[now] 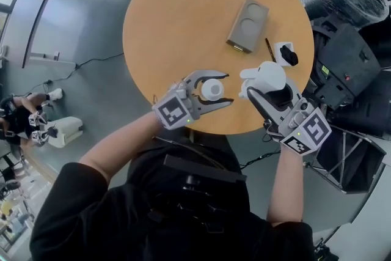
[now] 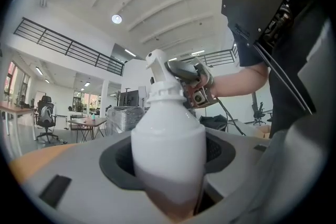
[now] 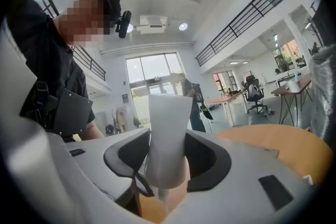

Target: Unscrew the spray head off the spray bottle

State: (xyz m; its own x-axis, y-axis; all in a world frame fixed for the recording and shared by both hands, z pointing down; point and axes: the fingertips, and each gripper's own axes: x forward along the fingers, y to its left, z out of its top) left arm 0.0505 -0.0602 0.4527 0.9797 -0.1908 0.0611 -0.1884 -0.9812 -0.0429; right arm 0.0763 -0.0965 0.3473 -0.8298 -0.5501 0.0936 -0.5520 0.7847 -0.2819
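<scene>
Over the table (image 1: 183, 21) edge, inward-angled left claw (image 1: 227, 89) clamps bottle (image 1: 212, 90), right claw (image 1: 264, 85) clamps spray head (image 1: 269, 73).

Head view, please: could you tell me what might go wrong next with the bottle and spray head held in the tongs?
1. The left gripper holds the spray bottle by the near edge of the table; a slip could send it to the floor.
2. The right gripper has its tongs on a smooth, tapered part of the spray head, so it may slide out.
3. With the head seemingly off, tilting the bottle might spill any contents.
</scene>
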